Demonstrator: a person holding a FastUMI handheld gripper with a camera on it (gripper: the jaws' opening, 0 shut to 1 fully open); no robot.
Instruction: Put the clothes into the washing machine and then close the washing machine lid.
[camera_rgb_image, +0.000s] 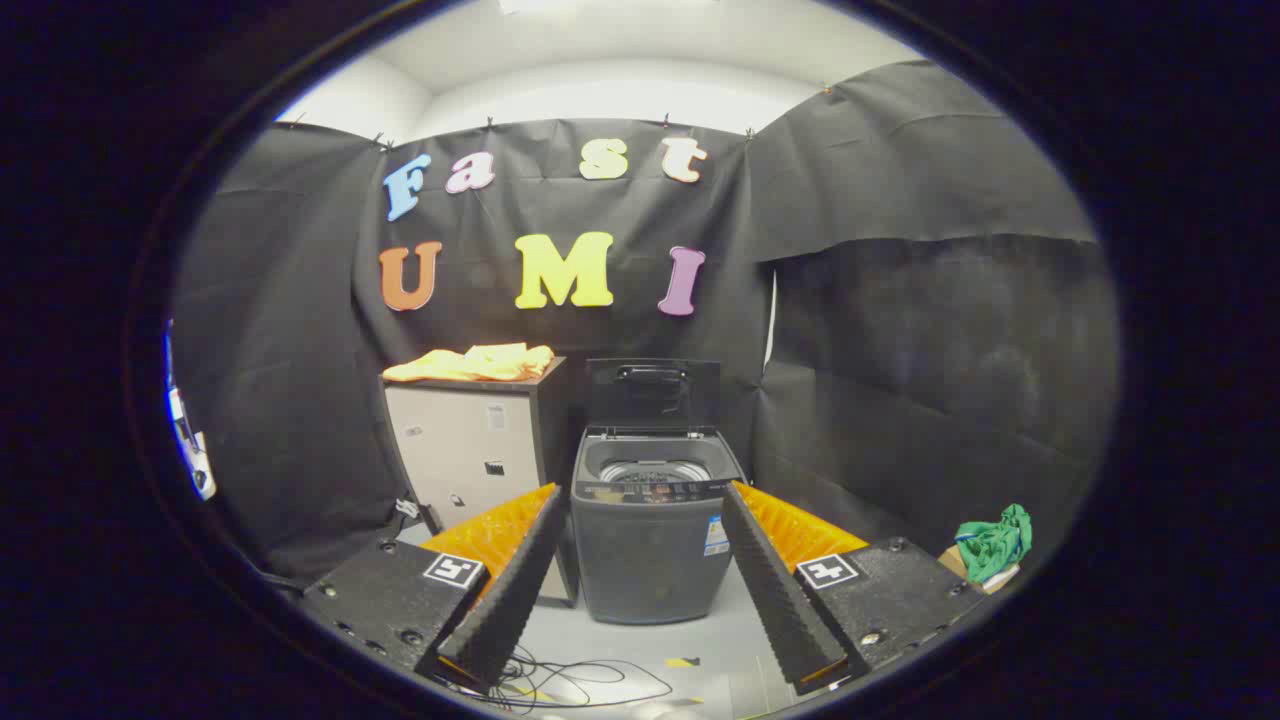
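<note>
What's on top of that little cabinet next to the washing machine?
A crumpled yellow-orange cloth lies on top of the cabinet, left of the open washing machine. Whatever might be under the cloth is covered. The gripper is open, far from it.

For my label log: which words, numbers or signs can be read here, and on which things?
None can be read.
Sticker on the washing machine: too small.
Its control panel: blurred.
Paper on the cabinet: too small.
Open gripper, fingers framing the machine: square markers, no words.

Yellow clothes (472, 364) lie beside the open-lidded grey washing machine (650, 530).
</note>
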